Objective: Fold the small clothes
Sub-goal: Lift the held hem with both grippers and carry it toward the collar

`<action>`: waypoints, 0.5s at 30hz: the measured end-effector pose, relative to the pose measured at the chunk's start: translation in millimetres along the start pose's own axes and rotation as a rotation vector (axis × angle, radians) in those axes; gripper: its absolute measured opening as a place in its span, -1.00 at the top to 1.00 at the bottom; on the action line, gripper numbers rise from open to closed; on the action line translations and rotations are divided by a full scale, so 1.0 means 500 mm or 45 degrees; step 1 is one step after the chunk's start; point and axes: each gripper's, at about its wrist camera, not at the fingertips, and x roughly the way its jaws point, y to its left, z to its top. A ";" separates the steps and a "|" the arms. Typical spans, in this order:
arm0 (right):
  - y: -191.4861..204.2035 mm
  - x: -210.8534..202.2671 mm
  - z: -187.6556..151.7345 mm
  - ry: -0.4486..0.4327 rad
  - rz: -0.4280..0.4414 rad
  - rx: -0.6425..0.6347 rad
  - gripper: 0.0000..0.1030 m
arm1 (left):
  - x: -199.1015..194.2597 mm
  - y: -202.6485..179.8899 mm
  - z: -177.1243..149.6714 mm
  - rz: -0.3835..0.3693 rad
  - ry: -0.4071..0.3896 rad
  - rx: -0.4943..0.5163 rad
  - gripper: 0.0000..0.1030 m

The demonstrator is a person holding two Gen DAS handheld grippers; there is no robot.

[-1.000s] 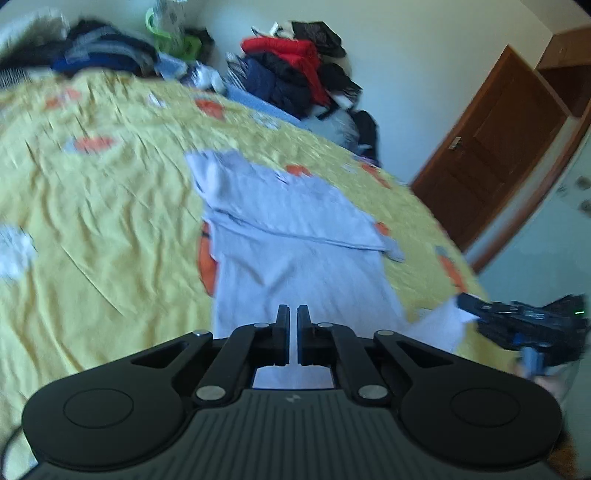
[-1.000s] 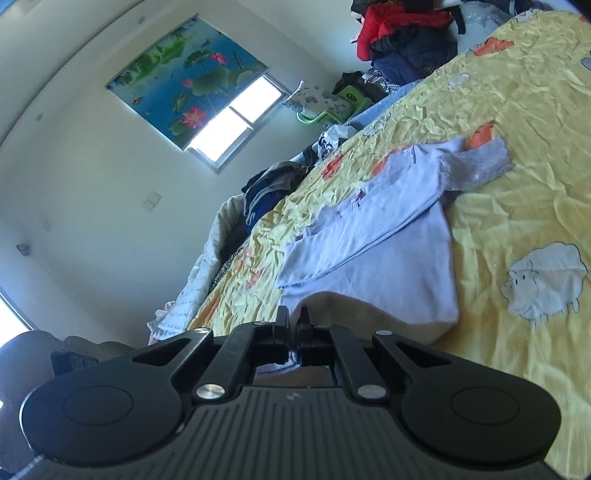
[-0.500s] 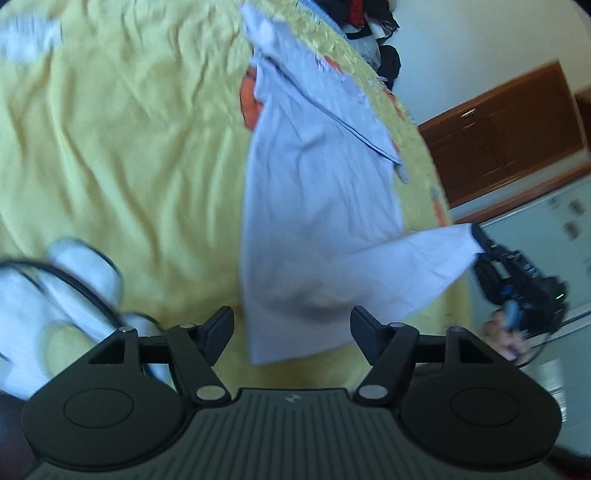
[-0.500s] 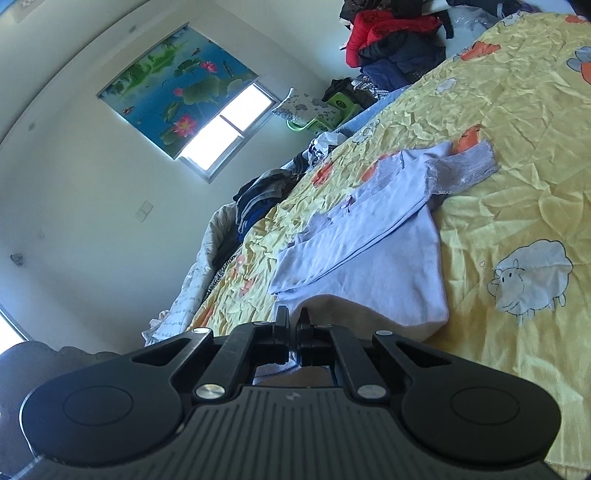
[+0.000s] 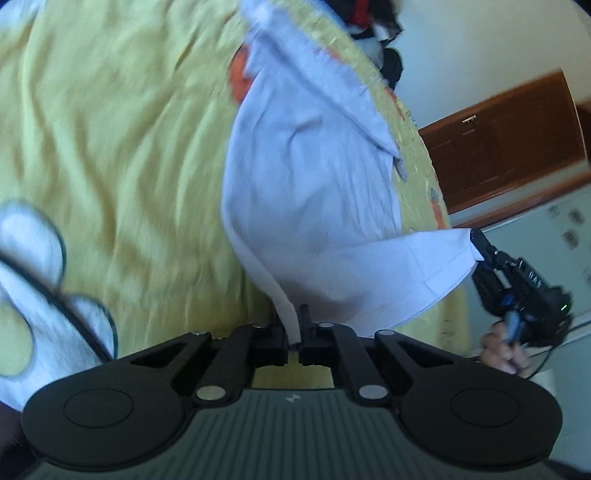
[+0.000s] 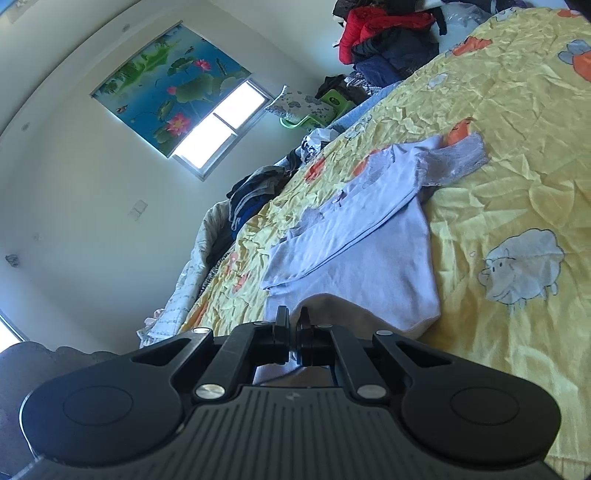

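Note:
A pale lilac long-sleeved top (image 5: 314, 177) lies on the yellow bedsheet (image 5: 129, 147), with its sleeves folded across its upper part. My left gripper (image 5: 293, 332) is shut on the near left part of its hem. My right gripper (image 5: 476, 240) pinches the other hem corner and holds it up off the bed at the right, so the lower edge stretches between the two. In the right wrist view the top (image 6: 369, 251) runs away from the right gripper (image 6: 293, 325), which is shut with lilac cloth between its jaws.
A person's hand (image 5: 502, 350) grips the right tool beyond the bed's edge. A brown wooden door (image 5: 509, 144) stands behind it. Piles of clothes (image 6: 388, 33) and a green basket (image 6: 325, 103) lie along the far side of the bed. A window (image 6: 218, 125) is in the wall.
My left gripper dropped toward the bed and tilted down, opened wide around the hem's left part, then shut on it. The right gripper kept its hold on the other corner.

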 end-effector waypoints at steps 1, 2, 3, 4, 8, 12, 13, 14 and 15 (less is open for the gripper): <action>0.001 -0.002 0.000 -0.006 -0.006 -0.007 0.88 | -0.011 -0.019 0.003 0.044 -0.047 0.064 0.93; 0.002 -0.004 0.000 -0.011 -0.008 -0.013 0.88 | -0.019 -0.036 0.006 0.076 -0.089 0.115 0.93; 0.003 -0.005 0.001 -0.016 -0.008 -0.017 0.88 | -0.028 -0.052 0.009 0.102 -0.132 0.167 0.93; 0.005 -0.007 0.002 -0.023 -0.009 -0.020 0.88 | -0.036 -0.070 0.014 0.131 -0.178 0.221 0.93; 0.017 -0.011 0.013 -0.067 -0.034 -0.058 0.88 | -0.049 -0.123 0.037 0.220 -0.308 0.379 0.93; 0.028 -0.006 0.031 -0.127 -0.082 -0.098 0.88 | -0.052 -0.153 0.069 0.260 -0.405 0.460 0.93; 0.030 -0.002 0.036 -0.139 -0.096 -0.109 0.88 | -0.052 -0.160 0.079 0.262 -0.418 0.471 0.93; 0.031 0.002 0.040 -0.150 -0.110 -0.119 0.88 | -0.052 -0.167 0.088 0.262 -0.429 0.474 0.93; 0.032 0.006 0.044 -0.162 -0.126 -0.128 0.88 | -0.049 -0.173 0.099 0.266 -0.442 0.476 0.93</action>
